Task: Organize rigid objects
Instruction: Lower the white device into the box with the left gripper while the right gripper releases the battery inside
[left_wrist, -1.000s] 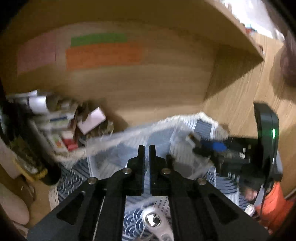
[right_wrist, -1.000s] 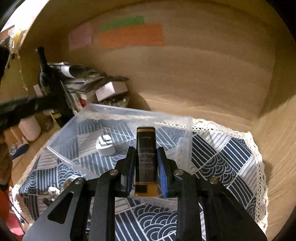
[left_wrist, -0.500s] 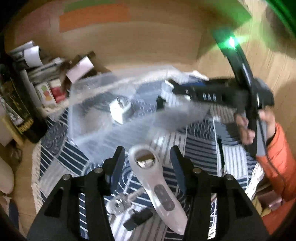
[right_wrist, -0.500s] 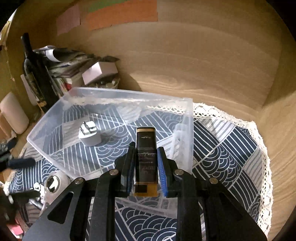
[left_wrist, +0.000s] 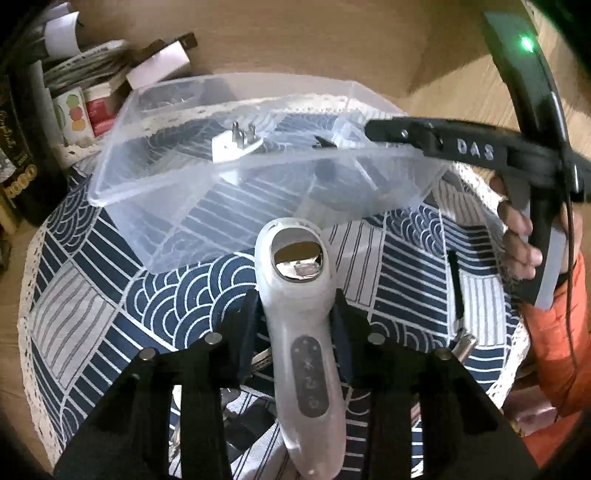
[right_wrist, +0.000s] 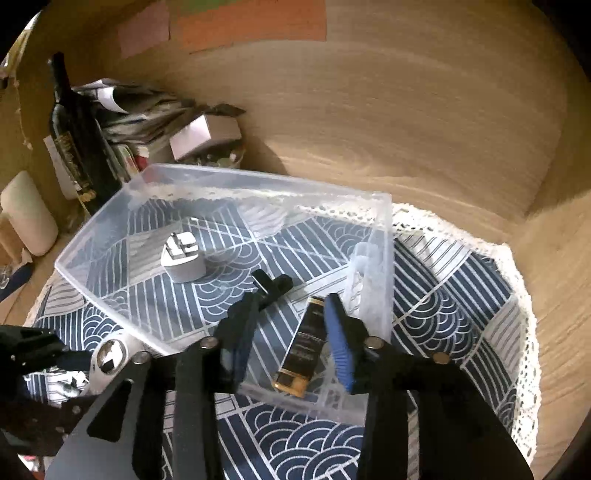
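A clear plastic bin (right_wrist: 236, 177) sits on a blue patterned cloth (right_wrist: 454, 295); it also shows in the left wrist view (left_wrist: 110, 184). Inside lie a white plug adapter (right_wrist: 183, 256), a small black piece (right_wrist: 273, 284) and a black-and-gold lighter (right_wrist: 303, 350). My right gripper (right_wrist: 291, 317) is open over the bin, the lighter lying tilted beside its right finger, free of the pads. My left gripper (left_wrist: 295, 306) straddles a white handheld device (left_wrist: 303, 332) on the cloth in front of the bin, jaws open around its neck.
A dark bottle (right_wrist: 74, 140), papers and a small box (right_wrist: 203, 134) crowd the back left corner. Wooden walls enclose the space. Small metal and black items (left_wrist: 461, 343) lie on the cloth near the front. The right gripper's body (left_wrist: 461, 147) reaches in from the right.
My right gripper opened and let the lighter drop into the bin. My left gripper opened, came down and moved forward around the white device.
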